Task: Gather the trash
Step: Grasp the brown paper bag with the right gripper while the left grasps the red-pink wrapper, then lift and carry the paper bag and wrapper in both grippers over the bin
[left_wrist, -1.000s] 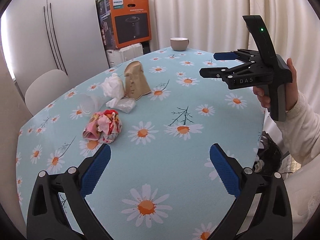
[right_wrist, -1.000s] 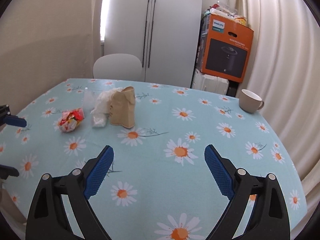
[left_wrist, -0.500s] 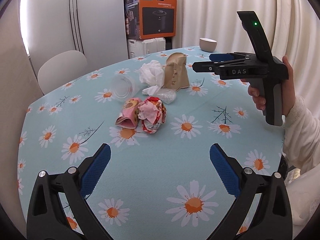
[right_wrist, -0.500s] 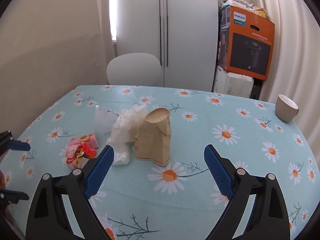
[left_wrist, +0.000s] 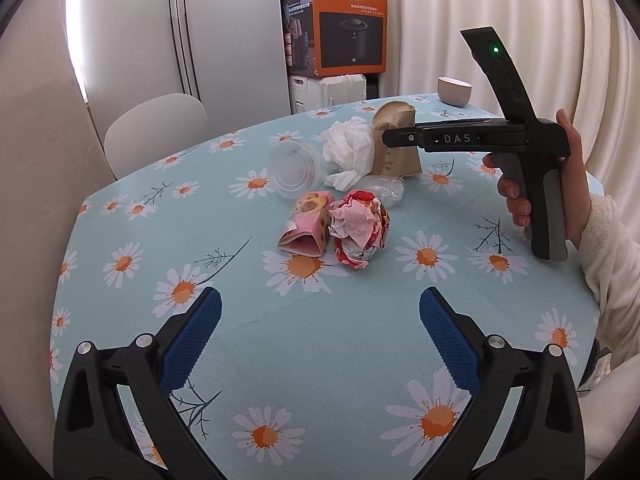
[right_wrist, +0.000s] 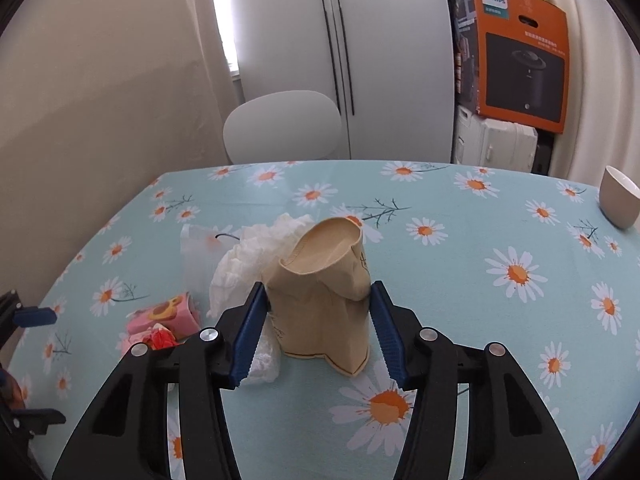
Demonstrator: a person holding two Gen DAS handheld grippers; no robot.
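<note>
On the table [right_wrist: 460, 264], tissue [right_wrist: 256, 256] lies left of the paper bag [right_wrist: 324, 300].

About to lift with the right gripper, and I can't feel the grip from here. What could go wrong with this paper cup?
The right gripper, whose jaws have just been closing, brackets the crushed brown paper cup; already dented, it may buckle and slip. The white tissue and clear plastic wrap lie against the cup, so they could drag along or get pinched by the left-hand pad.
</note>
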